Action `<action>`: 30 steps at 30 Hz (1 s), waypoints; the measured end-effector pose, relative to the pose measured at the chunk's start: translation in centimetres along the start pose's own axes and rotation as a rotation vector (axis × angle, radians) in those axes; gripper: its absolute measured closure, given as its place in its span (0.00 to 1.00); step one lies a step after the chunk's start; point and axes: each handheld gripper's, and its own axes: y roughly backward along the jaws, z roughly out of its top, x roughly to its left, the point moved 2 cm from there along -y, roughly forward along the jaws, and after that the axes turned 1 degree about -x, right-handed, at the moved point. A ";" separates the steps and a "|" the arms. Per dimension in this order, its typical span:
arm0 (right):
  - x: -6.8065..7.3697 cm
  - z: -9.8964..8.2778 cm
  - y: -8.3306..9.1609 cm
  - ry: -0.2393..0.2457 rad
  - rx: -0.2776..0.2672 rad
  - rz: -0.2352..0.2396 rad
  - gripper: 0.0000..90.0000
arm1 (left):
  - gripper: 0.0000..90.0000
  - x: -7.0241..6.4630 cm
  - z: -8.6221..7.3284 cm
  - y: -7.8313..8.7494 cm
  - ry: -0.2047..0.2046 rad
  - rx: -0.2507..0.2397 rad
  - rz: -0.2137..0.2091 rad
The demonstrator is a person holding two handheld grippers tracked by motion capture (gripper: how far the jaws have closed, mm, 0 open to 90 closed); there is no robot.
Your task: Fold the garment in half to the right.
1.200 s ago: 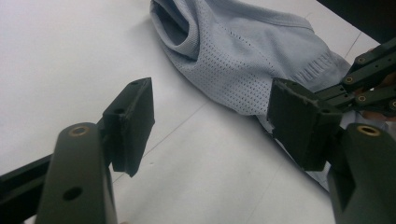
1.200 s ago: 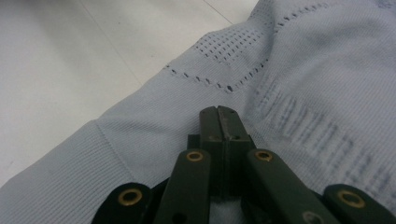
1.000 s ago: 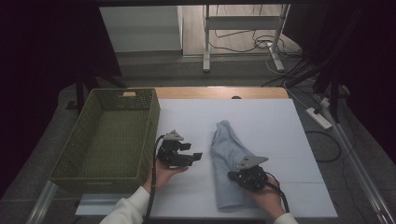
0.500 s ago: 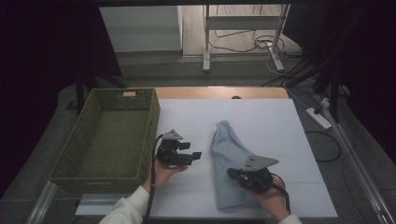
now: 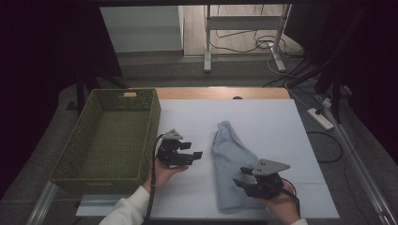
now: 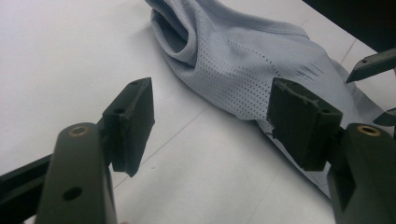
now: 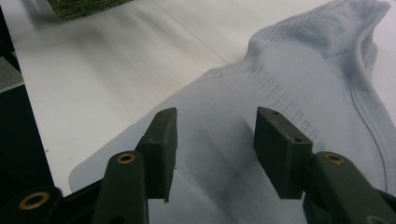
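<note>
High view: a folded pale grey garment [image 5: 231, 165] lies on the white worktop [image 5: 263, 117], a little right of centre, its narrow end pointing away from the person and its broad end near the front edge. The right claw [image 5: 240, 177] hovers over that broad end, held in the person's right hand [image 5: 277, 199]; its jaws have just been opening and now stand apart with nothing clamped between them. In the right gripper view the two black pads sit above the cloth with a clear gap, the smooth grey fabric [image 7: 299, 93] spreading out beneath and beyond them — no fold is pinched. The left claw [image 5: 196, 151] is held in the left hand [image 5: 162, 173] just left of the garment, pointing toward it, and does not touch it. Its jaws are also apart and empty; in the left gripper view bare worktop shows between the pads, with the perforated edge of the garment [image 6: 243, 70] lying just past them. A green woven basket [image 5: 84, 140] stands on the left side of the worktop, well apart from the cloth.
</note>
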 end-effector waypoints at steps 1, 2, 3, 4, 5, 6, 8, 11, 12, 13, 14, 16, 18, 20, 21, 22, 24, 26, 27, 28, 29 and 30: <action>-0.1 -0.1 0.1 0.000 0.000 0.002 0.53 | 0.36 0.0 0.0 0.0 -0.001 -0.001 -0.001; -0.1 -0.1 0.1 -0.001 -0.002 0.004 0.53 | 0.36 -0.1 0.1 0.0 -0.001 -0.003 -0.001; -0.1 -0.2 0.2 -0.001 0.000 0.003 0.52 | 0.36 -0.1 0.1 0.0 -0.002 -0.002 -0.002; -0.2 -0.2 0.3 -0.002 -0.002 0.006 0.51 | 0.36 -0.1 0.1 0.0 -0.003 -0.002 -0.002; -0.2 -0.3 0.4 -0.002 -0.002 0.006 0.50 | 0.36 -0.1 0.2 0.0 -0.004 -0.002 -0.003; -0.3 -0.3 0.5 -0.005 -0.005 0.008 0.50 | 0.36 -0.1 0.2 0.0 -0.004 -0.001 -0.004; -0.3 -0.5 0.7 -0.001 -0.008 0.007 0.49 | 0.36 -0.1 0.2 -0.1 -0.004 -0.001 -0.006; -0.2 -0.6 1.1 0.011 -0.008 0.010 0.47 | 0.36 0.0 0.2 -0.1 -0.004 -0.001 -0.008; -0.1 -0.7 1.3 0.022 -0.005 0.006 0.47 | 0.36 0.0 0.2 -0.1 -0.003 -0.001 -0.008; 0.0 -0.8 1.4 0.026 0.000 0.005 0.47 | 0.36 0.0 0.2 -0.1 -0.003 -0.001 -0.008; 0.0 -0.8 1.4 0.031 0.003 0.000 0.47 | 0.36 0.0 0.2 -0.1 -0.004 -0.001 -0.009; 0.1 -1.0 1.6 0.040 0.011 -0.002 0.47 | 0.36 0.0 0.3 -0.1 -0.003 -0.004 -0.008; 0.2 -1.2 1.8 0.044 0.018 -0.007 0.46 | 0.36 0.0 0.3 -0.1 -0.004 -0.006 -0.009; 0.2 -1.4 1.9 0.043 0.020 -0.007 0.46 | 0.36 0.0 0.4 -0.1 -0.005 -0.006 -0.010; 0.2 -1.4 2.0 0.042 0.021 -0.010 0.46 | 0.36 0.0 0.4 -0.2 -0.005 -0.006 -0.010; 0.1 -1.5 2.1 0.043 0.019 -0.009 0.46 | 0.36 0.0 0.4 -0.2 -0.006 -0.005 -0.011; 0.1 -1.6 2.3 0.040 0.023 -0.014 0.46 | 0.36 0.0 0.4 -0.2 -0.007 -0.005 -0.011; 0.0 -1.7 2.4 0.038 0.022 -0.011 0.46 | 0.36 0.0 0.4 -0.2 -0.007 -0.005 -0.011; 0.0 -1.7 2.4 0.040 0.023 -0.010 0.46 | 0.36 0.0 0.4 -0.2 -0.007 -0.006 -0.010; 0.1 -1.7 2.5 0.044 0.023 -0.010 0.46 | 0.36 0.0 0.4 -0.1 -0.006 -0.006 -0.010; 0.1 -1.6 2.6 0.045 0.023 -0.008 0.46 | 0.36 0.0 0.4 -0.1 -0.006 -0.007 -0.008; 0.1 -1.6 2.6 0.049 0.024 -0.005 0.46 | 0.36 0.0 0.4 0.0 -0.007 -0.009 -0.007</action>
